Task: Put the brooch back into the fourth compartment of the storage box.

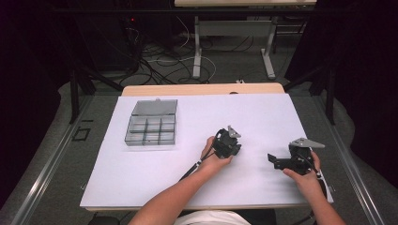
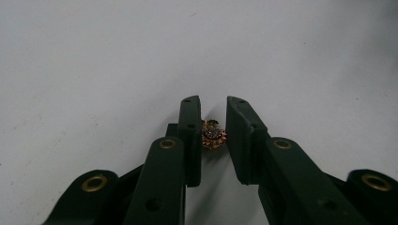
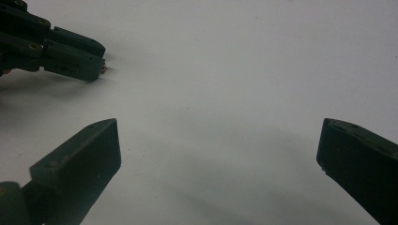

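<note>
A tiny gold and purple bead-like piece (image 2: 214,134) lies on the white table cover, between the two black jaws of my left gripper (image 2: 212,123). The jaws stand close on both sides of it and seem to pinch it. In the high view the left gripper (image 1: 234,149) is at the middle of the table, tipped down onto the surface. My right gripper (image 1: 273,161) is to its right, jaws wide apart and empty, pointing left. The right gripper view has its own jaws (image 3: 218,154) spread over bare cover, with the left gripper (image 3: 101,65) and the gold piece (image 3: 103,69) at upper left.
A clear plastic compartment box (image 1: 151,130) stands at the table's left, its lid (image 1: 155,107) laid open behind it. The white cover (image 1: 141,173) spans the table. Beyond the far edge are desk legs and cables on the floor.
</note>
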Tool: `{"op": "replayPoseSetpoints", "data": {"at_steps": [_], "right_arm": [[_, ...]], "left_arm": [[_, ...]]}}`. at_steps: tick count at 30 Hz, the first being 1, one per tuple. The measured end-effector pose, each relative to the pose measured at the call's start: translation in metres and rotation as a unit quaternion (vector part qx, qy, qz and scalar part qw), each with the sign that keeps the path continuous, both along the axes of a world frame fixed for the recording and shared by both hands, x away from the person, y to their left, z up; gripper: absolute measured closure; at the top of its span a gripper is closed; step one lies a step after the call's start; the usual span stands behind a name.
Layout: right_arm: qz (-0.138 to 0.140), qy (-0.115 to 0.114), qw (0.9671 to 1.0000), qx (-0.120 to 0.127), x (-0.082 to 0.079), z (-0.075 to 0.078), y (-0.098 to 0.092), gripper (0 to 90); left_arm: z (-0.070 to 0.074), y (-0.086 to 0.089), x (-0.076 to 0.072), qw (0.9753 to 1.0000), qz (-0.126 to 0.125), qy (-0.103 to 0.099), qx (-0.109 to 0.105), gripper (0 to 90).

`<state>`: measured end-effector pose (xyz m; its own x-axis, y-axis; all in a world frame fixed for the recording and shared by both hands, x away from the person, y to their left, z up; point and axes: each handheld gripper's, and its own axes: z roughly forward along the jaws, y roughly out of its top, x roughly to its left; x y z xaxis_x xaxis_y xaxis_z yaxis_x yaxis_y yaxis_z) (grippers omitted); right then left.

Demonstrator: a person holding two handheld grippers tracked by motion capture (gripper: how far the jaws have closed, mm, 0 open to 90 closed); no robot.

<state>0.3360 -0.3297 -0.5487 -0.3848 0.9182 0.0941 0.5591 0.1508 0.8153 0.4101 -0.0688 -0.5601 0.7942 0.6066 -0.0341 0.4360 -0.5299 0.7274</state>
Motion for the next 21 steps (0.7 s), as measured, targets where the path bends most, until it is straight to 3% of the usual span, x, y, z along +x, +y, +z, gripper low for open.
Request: {"op": "replayPoseSetpoints", "data": {"at_steps": [13, 17, 21], "right_arm": [[-0.005, -0.003, 1.0, 0.0, 0.0, 0.0, 0.0, 0.0], [-0.001, 0.0, 1.0, 0.0, 0.001, 0.0, 0.0, 0.0], [-0.001, 0.004, 1.0, 0.002, 0.001, -0.001, 0.001, 0.0]], "left_arm": [[0.008, 0.014, 0.009, 0.9996, 0.027, 0.006, -0.01, 76.7], [0.01, 0.019, 0.012, 0.9989, 0.04, 0.009, -0.023, 76.7], [0.012, 0.024, 0.015, 0.9989, 0.043, 0.009, -0.018, 76.7]]}}
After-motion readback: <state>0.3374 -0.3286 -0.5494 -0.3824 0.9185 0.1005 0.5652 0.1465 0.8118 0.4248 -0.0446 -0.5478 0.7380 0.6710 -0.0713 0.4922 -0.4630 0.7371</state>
